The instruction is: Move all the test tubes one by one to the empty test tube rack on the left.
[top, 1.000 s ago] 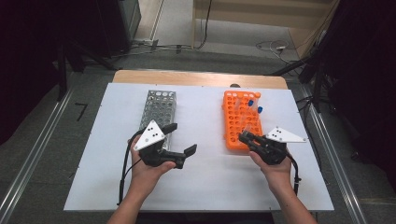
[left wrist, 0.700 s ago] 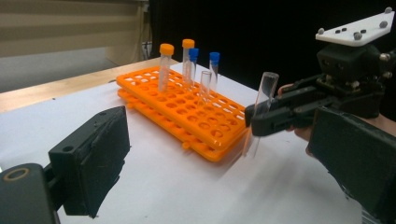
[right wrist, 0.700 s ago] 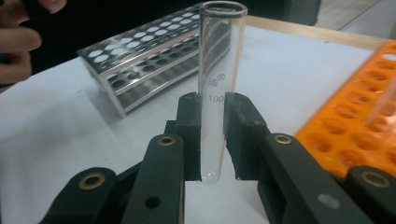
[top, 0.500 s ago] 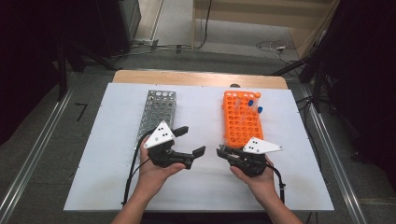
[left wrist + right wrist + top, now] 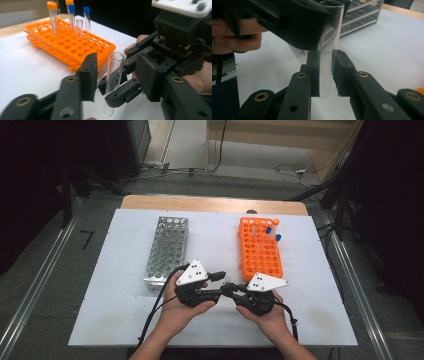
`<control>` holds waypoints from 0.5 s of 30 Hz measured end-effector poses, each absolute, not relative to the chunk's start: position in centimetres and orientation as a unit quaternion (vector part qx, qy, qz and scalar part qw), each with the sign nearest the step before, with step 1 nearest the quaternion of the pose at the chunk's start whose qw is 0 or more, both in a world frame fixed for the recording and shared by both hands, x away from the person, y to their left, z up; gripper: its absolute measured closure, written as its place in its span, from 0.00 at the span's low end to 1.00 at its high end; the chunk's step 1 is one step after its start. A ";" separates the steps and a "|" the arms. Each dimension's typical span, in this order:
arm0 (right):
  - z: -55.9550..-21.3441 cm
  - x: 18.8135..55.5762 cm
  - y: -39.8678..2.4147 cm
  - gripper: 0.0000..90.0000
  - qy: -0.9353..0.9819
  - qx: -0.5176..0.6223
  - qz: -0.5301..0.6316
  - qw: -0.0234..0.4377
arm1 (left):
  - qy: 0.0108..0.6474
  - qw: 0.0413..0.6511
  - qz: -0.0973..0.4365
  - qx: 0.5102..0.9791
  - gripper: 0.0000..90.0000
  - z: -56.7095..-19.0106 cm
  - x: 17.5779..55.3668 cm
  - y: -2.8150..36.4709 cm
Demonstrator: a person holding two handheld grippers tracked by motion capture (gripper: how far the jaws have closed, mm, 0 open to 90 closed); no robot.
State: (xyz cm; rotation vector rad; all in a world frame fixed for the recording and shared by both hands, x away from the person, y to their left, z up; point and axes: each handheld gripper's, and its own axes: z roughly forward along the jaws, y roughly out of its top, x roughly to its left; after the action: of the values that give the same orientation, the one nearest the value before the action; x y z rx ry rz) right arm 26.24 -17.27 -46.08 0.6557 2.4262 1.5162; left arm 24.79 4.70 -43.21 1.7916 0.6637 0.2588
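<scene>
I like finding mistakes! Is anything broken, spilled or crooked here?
Nothing is broken or spilled. One odd bit: the uncapped glass test tube is out of both racks, held upright by the right gripper while the left gripper has just been closing around it.

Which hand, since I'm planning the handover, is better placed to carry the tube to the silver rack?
Left: the left gripper sits nearer the silver rack, jaws just closing around the tube that the right gripper clamps.

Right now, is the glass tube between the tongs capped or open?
Open: the glass tube has a bare rim, unlike the blue-capped tubes in the orange rack.
</scene>
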 end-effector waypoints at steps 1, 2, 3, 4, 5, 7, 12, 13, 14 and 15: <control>-46.1 26.2 -17.2 0.82 0.823 0.220 0.514 0.102 | 0.286 0.570 0.107 0.763 0.65 -43.2 24.8 4.7; -46.1 26.1 -17.1 0.82 0.824 0.217 0.513 0.101 | 0.287 0.570 0.104 0.763 0.68 -43.3 24.9 4.7; -46.0 26.0 -17.0 0.82 0.824 0.215 0.514 0.101 | 0.286 0.568 0.103 0.765 0.71 -43.3 24.9 4.7; -46.0 26.0 -17.0 0.82 0.825 0.213 0.513 0.102 | 0.287 0.568 0.101 0.765 0.73 -43.3 24.9 4.7; -46.0 25.9 -16.9 0.82 0.826 0.211 0.513 0.101 | 0.287 0.568 0.100 0.765 0.76 -43.4 25.0 4.7; -46.0 25.8 -16.8 0.82 0.826 0.210 0.513 0.100 | 0.284 0.569 0.092 0.767 0.81 -43.4 25.0 4.6; -46.0 25.8 -16.8 0.82 0.827 0.211 0.512 0.099 | 0.288 0.567 0.097 0.766 0.84 -43.4 25.0 4.7; -46.0 25.8 -16.8 0.82 0.826 0.211 0.514 0.097 | 0.289 0.567 0.097 0.766 0.84 -43.4 25.0 4.7; -46.0 25.8 -16.8 0.82 0.826 0.211 0.514 0.096 | 0.290 0.567 0.097 0.765 0.85 -43.4 25.0 4.7; -46.0 25.8 -16.8 0.82 0.825 0.212 0.515 0.094 | 0.290 0.568 0.098 0.764 0.85 -43.4 25.0 4.7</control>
State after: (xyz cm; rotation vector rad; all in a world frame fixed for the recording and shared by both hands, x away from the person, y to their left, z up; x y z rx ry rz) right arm 25.85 -16.83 -45.98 0.6299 2.4473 1.5285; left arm 25.02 4.72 -43.39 1.7957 0.6824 0.2293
